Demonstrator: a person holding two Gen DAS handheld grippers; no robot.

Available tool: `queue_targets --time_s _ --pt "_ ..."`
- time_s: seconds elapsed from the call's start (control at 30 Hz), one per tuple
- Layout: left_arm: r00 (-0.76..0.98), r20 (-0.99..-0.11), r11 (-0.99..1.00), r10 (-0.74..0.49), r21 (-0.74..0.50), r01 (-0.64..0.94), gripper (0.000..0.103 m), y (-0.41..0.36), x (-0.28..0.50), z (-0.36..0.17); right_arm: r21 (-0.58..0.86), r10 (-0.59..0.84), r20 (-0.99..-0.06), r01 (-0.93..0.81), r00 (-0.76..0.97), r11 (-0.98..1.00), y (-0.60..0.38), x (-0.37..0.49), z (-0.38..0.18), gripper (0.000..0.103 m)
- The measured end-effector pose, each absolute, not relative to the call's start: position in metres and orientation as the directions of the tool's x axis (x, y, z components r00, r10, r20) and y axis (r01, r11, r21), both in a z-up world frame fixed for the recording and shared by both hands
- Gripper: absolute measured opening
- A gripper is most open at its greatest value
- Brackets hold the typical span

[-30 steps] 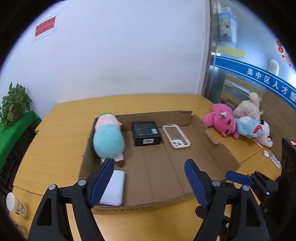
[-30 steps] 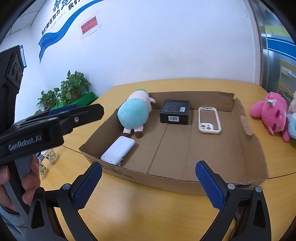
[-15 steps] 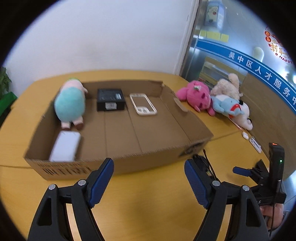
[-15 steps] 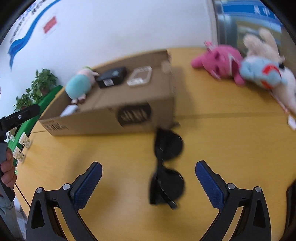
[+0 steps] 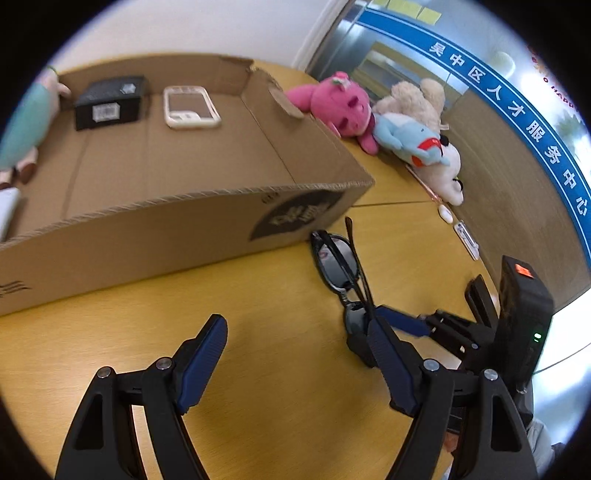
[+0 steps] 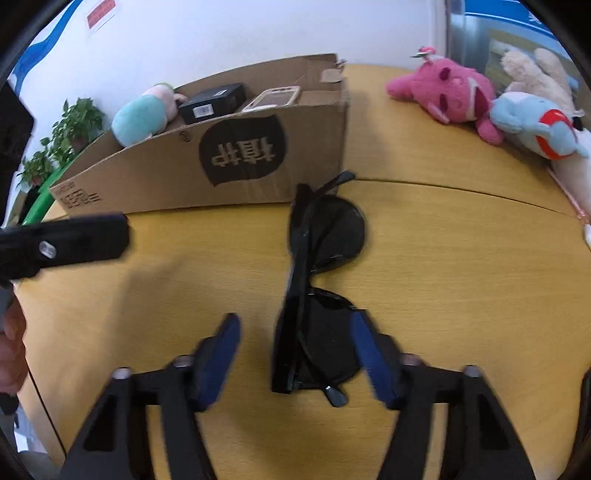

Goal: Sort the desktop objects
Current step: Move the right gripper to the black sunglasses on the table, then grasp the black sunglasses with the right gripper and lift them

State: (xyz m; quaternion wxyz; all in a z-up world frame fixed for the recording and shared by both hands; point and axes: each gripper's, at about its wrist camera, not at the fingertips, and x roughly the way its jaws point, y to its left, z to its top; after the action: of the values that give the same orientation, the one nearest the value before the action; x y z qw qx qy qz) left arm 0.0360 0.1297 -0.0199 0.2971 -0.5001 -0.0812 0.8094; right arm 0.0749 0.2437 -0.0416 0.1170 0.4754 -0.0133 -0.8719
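The right gripper (image 6: 295,350) stands with its blue-padded fingers (image 6: 221,354) apart, one on each side of the near lens of the sunglasses (image 6: 317,280); the right pad sits at the lens edge, and whether it touches cannot be told; the picture is slightly blurred. The left gripper (image 5: 295,362) is likewise spread wide over bare table (image 5: 277,295), holding nothing.

The sunglasses are black, with dark round lenses and folded arms; they lie on the yellow wooden table just beside the near corner of the cardboard box (image 6: 258,173), one arm tip reaching toward that corner.

The box is open-topped and brown; its near wall carries a dark printed badge with two pale Chinese characters, and small dark print near its left corner, too small to read. Inside lie a teal and pink plush toy (image 6: 142,118), a black carton (image 6: 212,101) with a white barcode label, and a white phone case (image 6: 271,98).

Beyond the box, on the table's right side, rest a pink plush toy (image 6: 450,96), a pale blue one (image 6: 532,125) and a cream one (image 6: 535,74). A blue wall band (image 5: 517,114) carries white Chinese characters; a red sign (image 6: 101,14) on the white wall is illegible. Potted plants (image 6: 74,125) stand at the left.
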Motion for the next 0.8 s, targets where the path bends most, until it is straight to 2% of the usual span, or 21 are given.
queue_targets --time_s 0.03,0.07,0.17,0.23,0.3,0.37,0.43,0.67,0.8 --pt "-0.298 -0.761 -0.799 0.576 -0.448 -0.401 0.078 0.138 0.033 -0.026 0.162 -0.238 -0.821 0.188 -0.520 -0.969 0.247 0.076 -0.042 0.026" --pt "-0.279 -0.761 -0.790 0.586 -0.459 -0.406 0.078 0.144 0.031 -0.030 0.214 -0.280 -0.814 0.185 -0.509 -0.959 0.251 0.076 -0.043 0.017" --pt "-0.225 -0.760 -0.765 0.610 -0.489 -0.420 0.077 0.165 0.024 -0.042 0.240 -0.297 -0.804 0.177 -0.515 -0.955 0.253 0.080 -0.043 0.017" --pt "-0.190 -0.763 -0.753 0.618 -0.505 -0.422 0.072 0.177 0.018 -0.052 0.261 -0.315 -0.799 0.176 -0.512 -0.949 0.253 0.081 -0.044 0.017" --pt "-0.188 -0.763 -0.749 0.619 -0.502 -0.432 0.055 0.185 0.017 -0.055 0.276 -0.333 -0.795 0.186 -0.507 -0.943 0.251 0.082 -0.044 0.017" --pt "-0.150 -0.764 -0.736 0.627 -0.519 -0.434 0.030 0.192 0.015 -0.060 0.284 -0.348 -0.791 0.202 -0.503 -0.937 0.249 0.084 -0.044 0.017" --pt "-0.124 -0.739 -0.707 0.662 -0.561 -0.431 0.017 0.193 0.015 -0.062 0.301 -0.366 -0.786 0.208 -0.499 -0.931 0.249 0.084 -0.045 0.016" --pt "-0.161 -0.735 -0.719 0.658 -0.551 -0.423 0.012 0.186 0.027 -0.046 0.330 -0.407 -0.762 0.239 -0.503 -0.913 0.243 0.085 -0.038 0.012" --pt "-0.223 -0.716 -0.723 0.662 -0.532 -0.441 0.010 0.176 0.034 -0.013 0.331 -0.428 -0.728 0.271 -0.537 -0.904 0.238 0.090 -0.016 0.011"
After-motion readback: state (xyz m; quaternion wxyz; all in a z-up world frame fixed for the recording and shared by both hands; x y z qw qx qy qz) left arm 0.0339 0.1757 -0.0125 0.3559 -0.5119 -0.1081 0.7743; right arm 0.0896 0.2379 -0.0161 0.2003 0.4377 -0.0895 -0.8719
